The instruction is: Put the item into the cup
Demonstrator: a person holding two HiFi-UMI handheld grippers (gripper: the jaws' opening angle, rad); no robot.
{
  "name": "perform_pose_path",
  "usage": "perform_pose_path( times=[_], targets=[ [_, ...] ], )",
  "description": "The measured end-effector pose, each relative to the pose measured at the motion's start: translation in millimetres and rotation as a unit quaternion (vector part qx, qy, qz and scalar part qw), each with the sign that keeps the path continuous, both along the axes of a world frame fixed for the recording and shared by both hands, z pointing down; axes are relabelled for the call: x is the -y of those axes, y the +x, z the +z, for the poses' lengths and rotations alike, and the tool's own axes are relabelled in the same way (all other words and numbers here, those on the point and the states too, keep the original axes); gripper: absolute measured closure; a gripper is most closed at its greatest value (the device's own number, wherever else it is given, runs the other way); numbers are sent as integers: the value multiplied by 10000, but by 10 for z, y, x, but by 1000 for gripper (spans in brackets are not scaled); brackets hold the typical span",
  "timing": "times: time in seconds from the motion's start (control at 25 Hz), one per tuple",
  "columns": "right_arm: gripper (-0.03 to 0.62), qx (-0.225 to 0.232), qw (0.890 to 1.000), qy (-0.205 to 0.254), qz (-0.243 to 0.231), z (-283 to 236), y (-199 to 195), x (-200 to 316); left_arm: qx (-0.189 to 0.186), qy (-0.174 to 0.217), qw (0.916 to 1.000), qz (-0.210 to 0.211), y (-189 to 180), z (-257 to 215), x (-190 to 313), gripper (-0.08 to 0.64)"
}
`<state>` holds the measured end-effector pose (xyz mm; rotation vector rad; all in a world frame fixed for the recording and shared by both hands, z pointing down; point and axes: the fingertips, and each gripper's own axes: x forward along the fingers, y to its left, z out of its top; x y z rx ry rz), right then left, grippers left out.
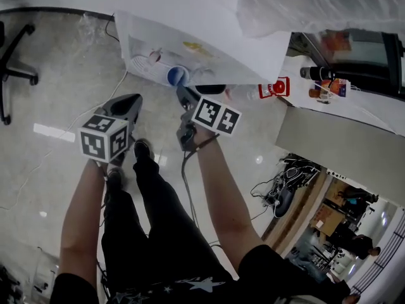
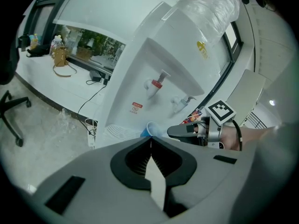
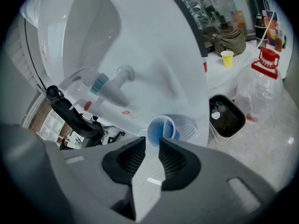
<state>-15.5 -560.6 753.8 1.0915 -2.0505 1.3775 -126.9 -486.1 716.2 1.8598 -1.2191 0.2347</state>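
Two claws are in view. The left claw (image 2: pixel 150 141) is clenched, jaws meeting, with nothing between them. The right claw (image 3: pixel 152 143) is released, jaws slightly parted and empty. One blue cup (image 3: pixel 161 127) sits on the drip tray (image 3: pixel 190 130) of one white water dispenser (image 2: pixel 133 73), just beyond the right claw's tips. Two taps, one red tap (image 2: pixel 157 82) and one blue tap (image 3: pixel 99 85), project above the cup

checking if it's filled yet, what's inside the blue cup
The blue cup shows only its inner wall, no item. Its near rim is covered by the right gripper, and water can't be told.
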Motion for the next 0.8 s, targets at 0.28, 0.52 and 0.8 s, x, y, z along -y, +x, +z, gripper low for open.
perform_pose_path(
  times=[0.28, 0.52, 0.8],
  targets=[
    [503, 259, 9995, 152, 65, -370, 59, -385, 7, 25, 9999, 111, 42, -261, -349, 552],
    [513, 255, 9990, 361, -12, -625, 44, -860, 200, 298, 9988, 320, 44, -536, -736, 551],
    [578, -146, 9967, 769, 207, -990, 132, -1497, 113, 451, 9977, 486, 58, -868, -1345, 551]
  ],
)
